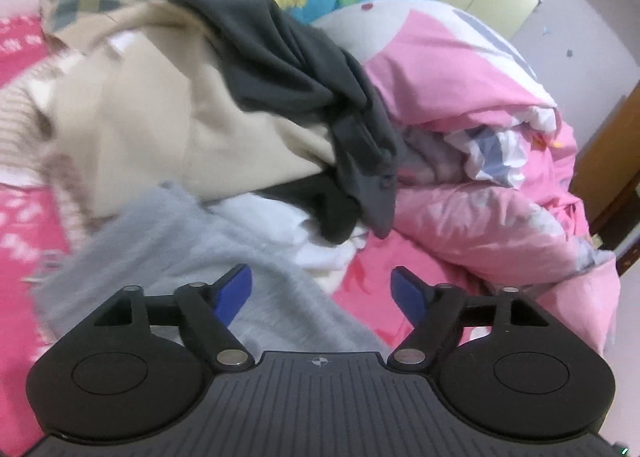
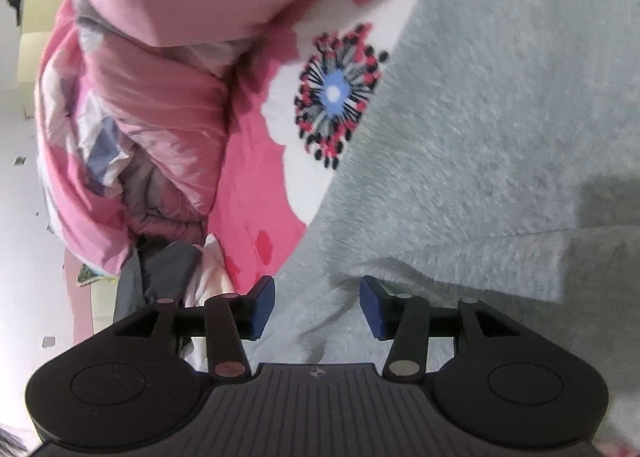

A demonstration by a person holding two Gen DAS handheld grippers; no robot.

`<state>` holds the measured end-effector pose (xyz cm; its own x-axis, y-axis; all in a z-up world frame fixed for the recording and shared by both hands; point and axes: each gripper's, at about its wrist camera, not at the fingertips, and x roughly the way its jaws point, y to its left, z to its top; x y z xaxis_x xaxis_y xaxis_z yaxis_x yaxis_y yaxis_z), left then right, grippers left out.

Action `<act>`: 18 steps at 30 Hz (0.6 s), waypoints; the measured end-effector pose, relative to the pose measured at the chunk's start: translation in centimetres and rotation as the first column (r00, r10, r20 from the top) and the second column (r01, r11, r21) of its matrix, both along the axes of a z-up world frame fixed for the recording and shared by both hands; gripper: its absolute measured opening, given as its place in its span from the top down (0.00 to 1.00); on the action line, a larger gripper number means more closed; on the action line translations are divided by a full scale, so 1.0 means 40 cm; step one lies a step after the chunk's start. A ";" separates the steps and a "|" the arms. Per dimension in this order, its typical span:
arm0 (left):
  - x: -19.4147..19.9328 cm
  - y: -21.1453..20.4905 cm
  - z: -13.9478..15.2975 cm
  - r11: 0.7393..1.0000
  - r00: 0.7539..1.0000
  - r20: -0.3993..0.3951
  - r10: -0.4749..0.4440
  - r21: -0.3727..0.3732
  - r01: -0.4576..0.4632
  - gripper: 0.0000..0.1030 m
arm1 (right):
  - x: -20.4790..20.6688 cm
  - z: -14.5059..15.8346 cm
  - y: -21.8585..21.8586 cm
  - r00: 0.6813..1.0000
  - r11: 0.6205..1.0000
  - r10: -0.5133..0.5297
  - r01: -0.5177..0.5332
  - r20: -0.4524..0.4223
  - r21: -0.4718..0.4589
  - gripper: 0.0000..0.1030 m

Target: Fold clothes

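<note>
Pink bedding [image 1: 24, 69] covers the bed, with a pink quilt [image 1: 480, 105] bunched right of the clothes pile [image 1: 192, 113]. That pile, tan, dark and white pieces, looks wholly unfolded, so most work remains. Below it lies the grey sweater [image 2: 500, 105], one edge doubled over; I judge its fold barely begun. My left gripper [image 1: 321, 293] gapes wide and empty above it; my right gripper [image 2: 317, 307] stands half parted, pinching nothing.

Each camera sits behind its gripper's fingers and looks forward and downward at the bed. The left wrist view stands farther back, covering the clothes pile [image 1: 208, 105] and pink quilt [image 1: 472, 129]. The right wrist view is close above the grey fleece garment [image 2: 480, 129]. Both views share the garment, quilt and pink floral sheet [image 2: 256, 185].
</note>
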<state>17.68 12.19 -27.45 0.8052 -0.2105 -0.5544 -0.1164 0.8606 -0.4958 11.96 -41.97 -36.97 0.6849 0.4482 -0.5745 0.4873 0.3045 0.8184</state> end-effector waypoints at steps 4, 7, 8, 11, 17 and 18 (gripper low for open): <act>-0.089 0.051 -0.001 0.998 0.997 -0.061 0.038 0.048 -0.035 0.16 | -0.021 0.050 0.014 0.997 0.998 0.052 -0.053 0.062 0.014 0.51; -0.141 0.102 -0.055 0.996 0.983 -0.163 0.087 0.025 -0.084 0.16 | -0.028 0.064 0.057 0.987 0.987 0.129 -0.138 0.098 0.088 0.47; -0.150 0.119 -0.083 0.995 0.976 -0.196 0.099 0.000 -0.101 0.16 | -0.026 0.062 0.080 0.982 0.978 0.160 -0.172 0.103 0.115 0.45; -0.167 0.158 -0.159 0.988 0.952 -0.272 0.138 -0.030 -0.152 0.16 | -0.009 0.054 0.165 0.959 0.950 0.264 -0.277 0.101 0.147 0.44; -0.158 0.230 -0.263 0.963 0.932 -0.309 0.189 -0.125 -0.237 0.17 | 0.027 0.018 0.352 0.921 0.886 0.382 -0.389 0.079 0.254 0.40; -0.155 0.243 -0.270 0.956 0.931 -0.304 0.201 -0.147 -0.254 0.17 | 0.026 0.005 0.385 0.918 0.875 0.392 -0.394 0.068 0.282 0.38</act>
<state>11.47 21.92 -38.23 0.6587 -0.1578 -0.7357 -0.4568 0.6931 -0.5577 13.02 -26.58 -36.78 0.4227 0.8243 -0.3766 0.3685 0.2234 0.9024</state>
